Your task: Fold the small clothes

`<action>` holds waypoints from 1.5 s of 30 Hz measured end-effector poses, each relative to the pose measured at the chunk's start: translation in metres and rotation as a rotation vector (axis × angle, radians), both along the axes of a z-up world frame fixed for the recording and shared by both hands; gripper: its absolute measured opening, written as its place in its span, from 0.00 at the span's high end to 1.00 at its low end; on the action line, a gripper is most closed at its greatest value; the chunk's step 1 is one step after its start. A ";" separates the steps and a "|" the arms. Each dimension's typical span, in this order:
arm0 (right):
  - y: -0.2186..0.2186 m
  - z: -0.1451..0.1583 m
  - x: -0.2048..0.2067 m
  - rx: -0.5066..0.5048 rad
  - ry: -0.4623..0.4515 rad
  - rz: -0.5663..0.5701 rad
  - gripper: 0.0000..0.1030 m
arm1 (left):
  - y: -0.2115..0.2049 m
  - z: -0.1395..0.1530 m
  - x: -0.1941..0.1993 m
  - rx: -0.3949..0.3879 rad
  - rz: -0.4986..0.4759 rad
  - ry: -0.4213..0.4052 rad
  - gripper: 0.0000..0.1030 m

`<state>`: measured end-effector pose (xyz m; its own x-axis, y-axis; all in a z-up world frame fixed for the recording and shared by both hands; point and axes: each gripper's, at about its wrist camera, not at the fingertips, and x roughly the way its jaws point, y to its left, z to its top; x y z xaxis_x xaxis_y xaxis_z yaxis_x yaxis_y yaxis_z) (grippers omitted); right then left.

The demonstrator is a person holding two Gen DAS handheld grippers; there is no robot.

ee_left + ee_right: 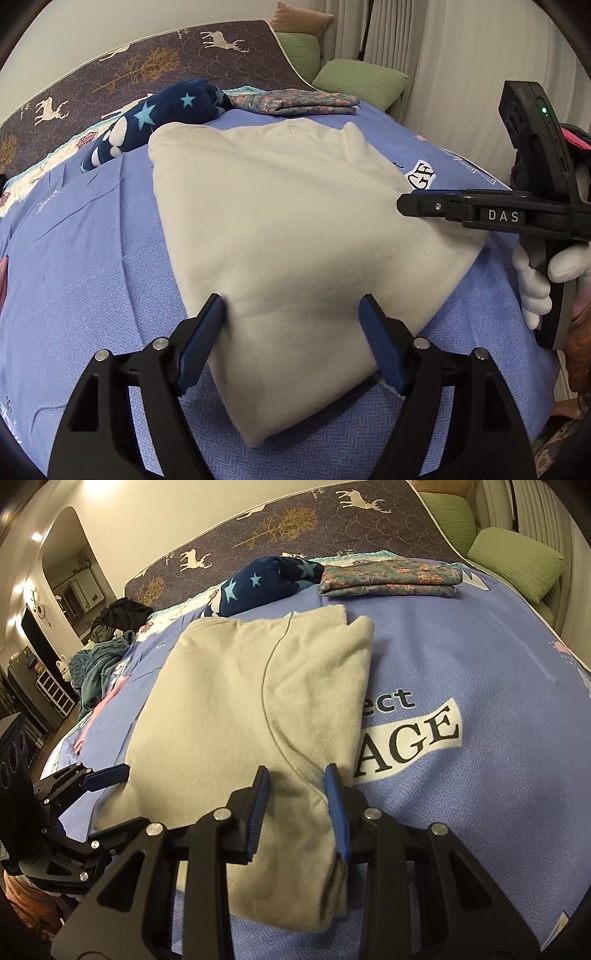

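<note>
both claws over a folded beige garment on the blue bedspread

the left gripper point(291, 332) has its jaws wide apart above the near corner of the beige garment point(280, 221), the blue pads clear of the cloth on either side; the right gripper point(299, 808) has its jaws part-way apart over the garment's near right edge, cloth lying between the pads, which do not press on it; in the left wrist view the right gripper reaches in from the right, held by a white-gloved hand point(543, 280); the garment lies flat, folded into a rough rectangle, a curved seam running down it in the right wrist view; it rests on a blue bedspread point(480, 794) with printed letters just right of the cloth; beyond its far edge sit a rolled navy star-print piece point(269, 583) and a flat folded floral piece point(391, 579), side by side; behind them stands a dark deer-print mattress point(295, 520); green cushions point(517, 557) lie at the far right.
</note>
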<state>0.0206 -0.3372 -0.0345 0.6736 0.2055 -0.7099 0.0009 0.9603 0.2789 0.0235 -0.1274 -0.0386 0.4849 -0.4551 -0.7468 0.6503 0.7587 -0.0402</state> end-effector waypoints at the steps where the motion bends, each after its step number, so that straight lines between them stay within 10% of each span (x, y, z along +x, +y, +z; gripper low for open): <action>1: 0.000 0.000 0.000 0.000 -0.001 0.000 0.68 | -0.001 0.000 -0.001 0.002 -0.001 -0.003 0.24; 12: -0.011 0.025 -0.010 0.026 -0.063 0.006 0.66 | 0.025 0.026 0.012 -0.110 0.093 -0.005 0.28; 14: -0.022 0.037 -0.010 0.000 -0.091 -0.014 0.43 | 0.036 0.028 0.028 -0.112 0.148 0.000 0.28; 21: -0.057 0.024 0.017 0.047 -0.011 -0.016 0.39 | 0.044 -0.001 0.079 -0.142 0.220 0.174 0.28; 45: -0.027 -0.001 0.136 0.094 0.121 0.296 0.34 | -0.004 -0.002 0.161 -0.116 0.076 0.216 0.28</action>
<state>0.1567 -0.3639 -0.0359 0.4867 0.4477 -0.7501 -0.2354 0.8942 0.3809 0.1850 -0.1316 -0.0408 0.3560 -0.5125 -0.7814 0.5585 0.7871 -0.2619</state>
